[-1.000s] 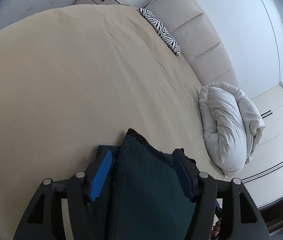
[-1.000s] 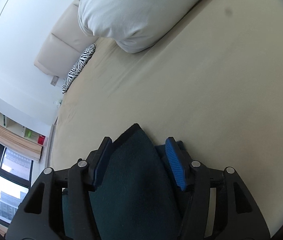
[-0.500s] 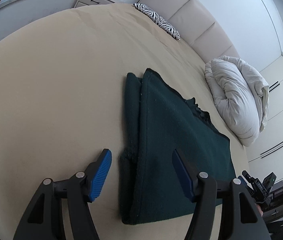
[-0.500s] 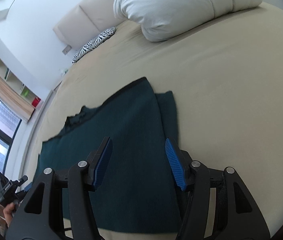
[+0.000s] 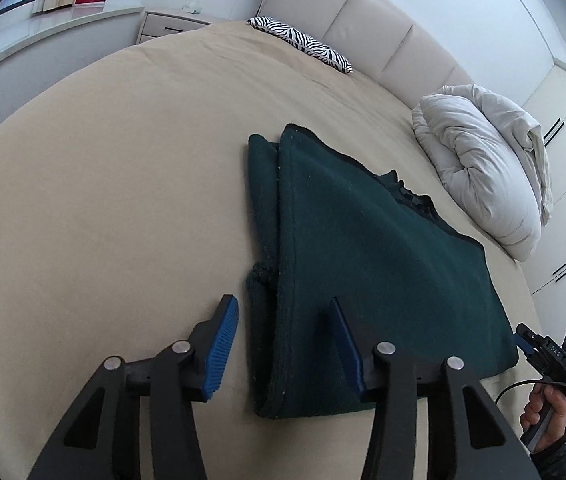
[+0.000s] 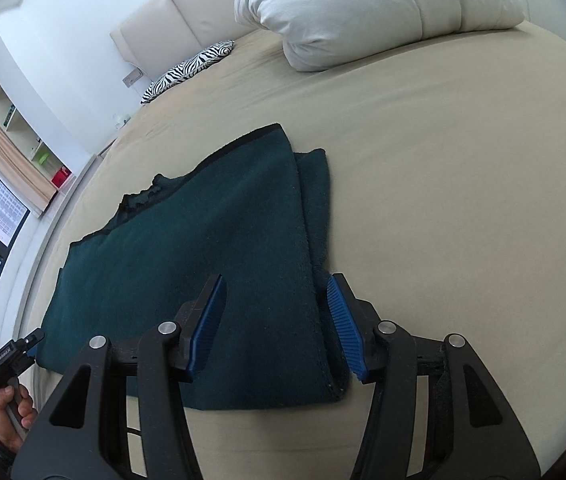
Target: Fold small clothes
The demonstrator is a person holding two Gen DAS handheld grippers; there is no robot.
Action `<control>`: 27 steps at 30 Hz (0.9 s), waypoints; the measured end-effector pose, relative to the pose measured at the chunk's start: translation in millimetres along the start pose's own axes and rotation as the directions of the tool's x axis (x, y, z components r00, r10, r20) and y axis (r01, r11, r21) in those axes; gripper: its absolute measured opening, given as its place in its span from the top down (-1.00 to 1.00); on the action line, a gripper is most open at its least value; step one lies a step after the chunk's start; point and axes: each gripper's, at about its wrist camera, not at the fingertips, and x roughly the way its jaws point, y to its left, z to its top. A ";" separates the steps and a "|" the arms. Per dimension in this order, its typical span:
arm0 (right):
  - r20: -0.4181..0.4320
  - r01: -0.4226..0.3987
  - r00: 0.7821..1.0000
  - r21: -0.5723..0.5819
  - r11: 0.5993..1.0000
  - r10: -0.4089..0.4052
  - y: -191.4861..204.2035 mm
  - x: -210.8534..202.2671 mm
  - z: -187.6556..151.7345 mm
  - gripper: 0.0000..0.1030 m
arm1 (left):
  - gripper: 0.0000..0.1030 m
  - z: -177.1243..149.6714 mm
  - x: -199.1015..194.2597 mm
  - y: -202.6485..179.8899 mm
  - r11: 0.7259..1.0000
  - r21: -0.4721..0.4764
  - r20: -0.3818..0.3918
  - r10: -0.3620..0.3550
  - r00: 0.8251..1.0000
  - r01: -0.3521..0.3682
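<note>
I am holding my left gripper (image 5: 281,338) released over the left edge of the folded dark green fleece garment (image 5: 367,272), its jaws having just been closing with nothing clamped. My right gripper (image 6: 275,320) is hovering released over the right edge. The garment is lying flat on the beige bed (image 5: 103,200).

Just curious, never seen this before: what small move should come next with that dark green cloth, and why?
Probably close both grippers on its near corners to fold again. The dark green cloth lies flat, folded once; the left gripper and right gripper hover open there, jaws just narrowing.
</note>
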 end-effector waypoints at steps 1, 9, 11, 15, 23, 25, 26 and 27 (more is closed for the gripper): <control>-0.002 0.003 1.000 -0.006 1.000 -0.003 0.9 0.0 -0.5 0.07 | 0.09 -1.5 -0.3 -0.1 1.000 0.006 0.001 0.001 1.000 -0.001; -0.014 0.103 0.995 -0.016 0.995 -0.103 -5.1 1.8 -11.4 0.17 | 0.20 -8.4 -2.0 -1.1 0.999 0.039 0.012 0.008 1.000 -0.009; -0.042 0.098 0.994 -0.011 0.995 -0.099 -8.3 3.9 -15.0 0.26 | 0.32 -8.8 -1.5 0.3 0.999 0.036 0.011 0.000 1.000 0.000; -0.055 0.101 0.993 -0.050 0.994 -0.104 -7.2 2.4 -21.6 0.55 | 0.60 -11.4 -1.2 0.5 0.999 0.036 0.006 -0.005 1.000 0.005; -0.032 0.126 0.991 -0.077 0.989 -0.129 -2.4 -5.8 -23.3 0.84 | 0.80 -13.6 -2.8 -4.2 0.998 0.068 -0.005 0.014 1.000 -0.013; -0.030 0.117 0.993 -0.049 0.992 -0.118 -5.8 -9.1 -25.2 0.85 | 0.81 -15.5 -3.1 -4.6 0.996 0.085 -0.011 0.018 1.000 -0.017; -0.031 0.106 0.994 -0.027 0.994 -0.107 -9.0 -10.7 -26.4 0.85 | 0.81 -16.7 -3.1 -4.0 0.996 0.090 -0.014 0.019 1.000 -0.018; -0.032 0.103 0.994 -0.018 0.995 -0.104 -11.2 -11.2 -27.8 0.85 | 0.81 -17.6 -3.1 -2.9 0.996 0.091 -0.015 0.017 1.000 -0.016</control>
